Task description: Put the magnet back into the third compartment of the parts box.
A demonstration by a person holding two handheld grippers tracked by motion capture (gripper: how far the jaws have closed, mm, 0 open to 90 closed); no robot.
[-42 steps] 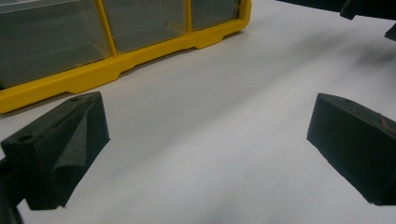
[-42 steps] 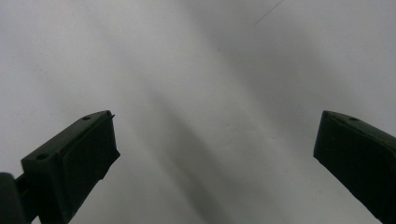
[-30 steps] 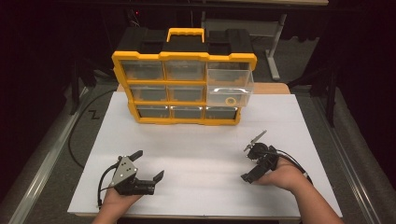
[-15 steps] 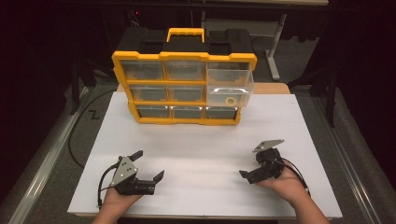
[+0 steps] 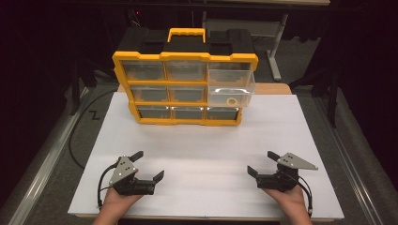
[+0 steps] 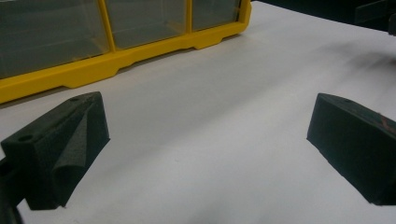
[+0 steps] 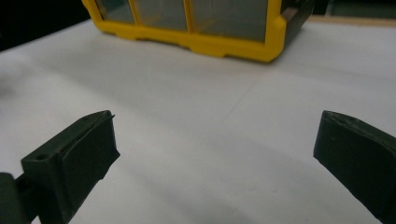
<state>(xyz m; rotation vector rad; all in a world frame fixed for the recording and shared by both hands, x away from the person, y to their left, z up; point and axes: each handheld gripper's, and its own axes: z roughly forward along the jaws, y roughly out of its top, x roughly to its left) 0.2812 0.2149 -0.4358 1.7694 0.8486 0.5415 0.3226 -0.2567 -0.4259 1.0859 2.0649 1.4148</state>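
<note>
- Yellow hard plastic frames the drawer organiser point(image 5: 185, 89) at the far side of the white table point(image 5: 206, 154) in the high view — one clear drawer point(image 5: 231, 89) pulled out holds a small ring point(image 5: 231, 101); looks stiff, light, slippery, best taken by its top handle point(image 5: 187, 33). Left hand-held gripper point(image 5: 149, 165) and right hand-held gripper point(image 5: 263, 162) rest released, well apart from it.
- Left gripper view — jaws spread over bare table, organiser ahead; no writing readable.
- Right gripper view — jaws likewise spread, empty.

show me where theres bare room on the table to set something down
Bare white tabletop runs from the yellow drawer organizer to the left gripper and right gripper, and between the two. Strips either side of the organizer are free. It is crowded under the pulled-out drawer.
</note>
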